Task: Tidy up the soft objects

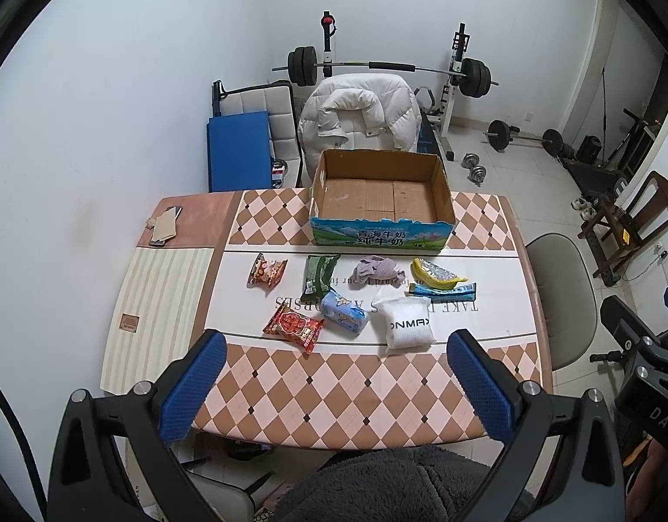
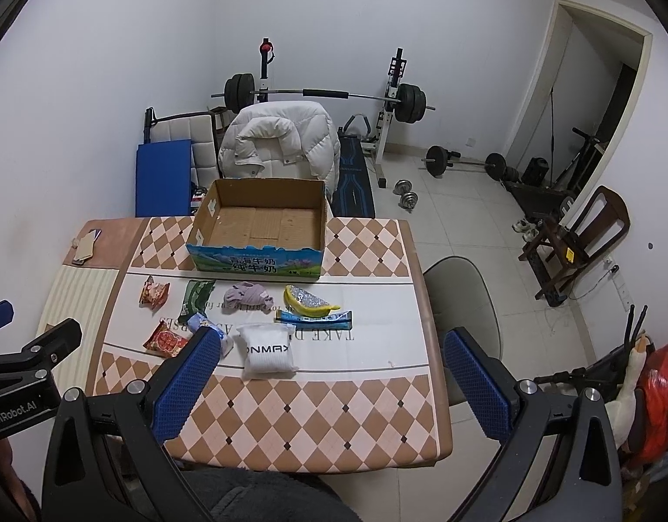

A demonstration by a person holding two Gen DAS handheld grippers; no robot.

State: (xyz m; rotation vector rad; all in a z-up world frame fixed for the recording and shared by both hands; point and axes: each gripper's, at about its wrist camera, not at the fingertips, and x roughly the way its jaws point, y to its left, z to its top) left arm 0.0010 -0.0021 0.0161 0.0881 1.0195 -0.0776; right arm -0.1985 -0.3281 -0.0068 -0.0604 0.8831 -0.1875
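Soft packets [image 1: 410, 326] on the desk [image 1: 334, 391] lie ahead of both hand-held grippers, left [image 1: 336, 346] and right [image 2: 329, 346], jaws spread and empty

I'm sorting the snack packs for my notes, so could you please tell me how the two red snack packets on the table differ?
The near red packet lies flat, its printed face up, in the front row beside the light blue pack. The far red packet is crumpled and stands partly on edge, at the left end of the back row, nearer the cardboard box. The near one looks wider. Both are red printed snack bags, untouched on the white cloth.
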